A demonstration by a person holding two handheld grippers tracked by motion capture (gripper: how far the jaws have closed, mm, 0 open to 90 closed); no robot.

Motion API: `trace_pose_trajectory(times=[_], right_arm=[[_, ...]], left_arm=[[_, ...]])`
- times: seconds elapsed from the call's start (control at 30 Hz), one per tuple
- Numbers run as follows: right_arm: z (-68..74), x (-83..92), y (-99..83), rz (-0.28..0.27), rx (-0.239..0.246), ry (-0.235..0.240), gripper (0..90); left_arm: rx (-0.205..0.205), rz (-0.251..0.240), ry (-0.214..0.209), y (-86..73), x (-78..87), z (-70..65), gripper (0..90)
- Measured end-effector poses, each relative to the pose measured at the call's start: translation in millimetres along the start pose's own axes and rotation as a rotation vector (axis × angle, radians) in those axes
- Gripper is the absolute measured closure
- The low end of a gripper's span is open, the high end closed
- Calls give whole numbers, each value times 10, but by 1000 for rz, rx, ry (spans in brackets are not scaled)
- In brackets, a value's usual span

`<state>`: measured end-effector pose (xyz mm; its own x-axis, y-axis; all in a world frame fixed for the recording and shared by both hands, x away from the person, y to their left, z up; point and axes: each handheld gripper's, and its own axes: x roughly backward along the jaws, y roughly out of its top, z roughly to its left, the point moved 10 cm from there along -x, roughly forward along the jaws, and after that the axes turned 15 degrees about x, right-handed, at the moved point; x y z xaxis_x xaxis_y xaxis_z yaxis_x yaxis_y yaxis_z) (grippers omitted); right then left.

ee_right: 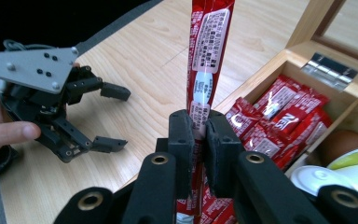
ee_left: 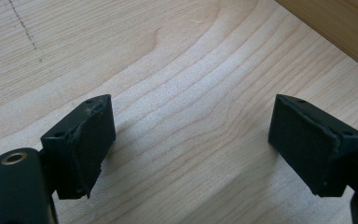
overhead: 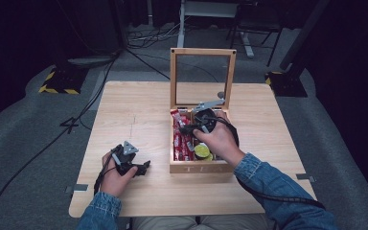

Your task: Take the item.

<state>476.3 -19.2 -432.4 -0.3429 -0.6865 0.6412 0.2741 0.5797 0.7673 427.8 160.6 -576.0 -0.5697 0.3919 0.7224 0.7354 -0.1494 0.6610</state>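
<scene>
- Wooden tea box (overhead: 201, 167), lid up, holds red sachets (overhead: 182, 141) left, round pods (overhead: 202, 151) right.
- Right gripper (ee_right: 199, 135) jaws clamp a red coffee stick sachet (ee_right: 206, 56), upright above the box's left compartment.
- Left gripper (ee_left: 191, 140) jaws open over the bench (ee_left: 177, 74).

Table (overhead: 139, 105): square top of pale wood with visible grain, standing on a grey carpeted floor (overhead: 24, 143). A faint dotted pencil line runs across the left half of the top. Resting directly on the table, right of centre and near the front edge: a wooden tea box (overhead: 201, 167), lid raised upright. The left claw (overhead: 141, 168) sits low at the table's front left, apparently resting on it.
</scene>
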Motion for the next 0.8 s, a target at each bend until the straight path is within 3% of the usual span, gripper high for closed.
trace_pose_trajectory(times=[0.57,0.8], right_arm=[[-218,394,17,-46,-2,-55,822],[-368,584,-38,-55,-12,-100,822]], left_arm=[[-14,3,-11,11,-4,18,150],[-25,4,-15,20,-9,31,150]])
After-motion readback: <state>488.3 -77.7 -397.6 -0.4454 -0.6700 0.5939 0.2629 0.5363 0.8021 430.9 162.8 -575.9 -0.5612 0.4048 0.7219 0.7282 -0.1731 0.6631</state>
